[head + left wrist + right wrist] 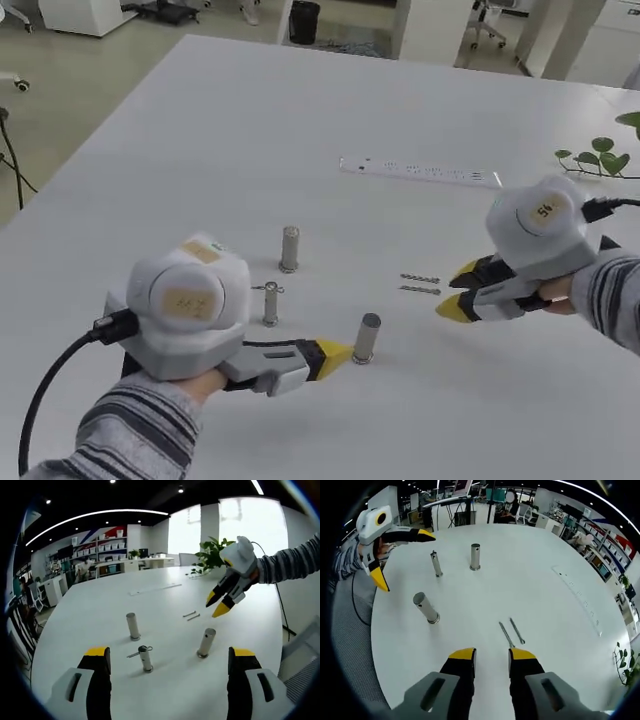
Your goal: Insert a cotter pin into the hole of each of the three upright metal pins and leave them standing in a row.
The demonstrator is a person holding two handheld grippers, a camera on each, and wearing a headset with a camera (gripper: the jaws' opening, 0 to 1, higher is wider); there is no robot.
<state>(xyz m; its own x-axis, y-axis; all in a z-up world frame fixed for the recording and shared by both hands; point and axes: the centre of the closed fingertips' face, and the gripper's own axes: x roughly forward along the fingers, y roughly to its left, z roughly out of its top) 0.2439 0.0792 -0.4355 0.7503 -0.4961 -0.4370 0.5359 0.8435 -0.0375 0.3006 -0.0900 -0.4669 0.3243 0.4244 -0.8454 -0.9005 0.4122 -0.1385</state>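
Since the two loose cotters [420,290], centre-right in the head view, look thin, light and slippery, the right claw [492,656], barely parted and empty, should pinch one mid-shank; the left claw [169,653] gapes empty facing the pins [206,642].

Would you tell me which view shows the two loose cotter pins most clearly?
The right gripper view: the loose cotter pins lie large, just ahead of its jaws. The head view shows them small; the left gripper view, tiny.

A white table [200,150] carries three upright metal pins [289,248]; the middle pin [270,303] has a cotter pin [262,288] through it; two loose cotter pins [420,285] lie side by side; beyond them lies a white power strip [420,172].
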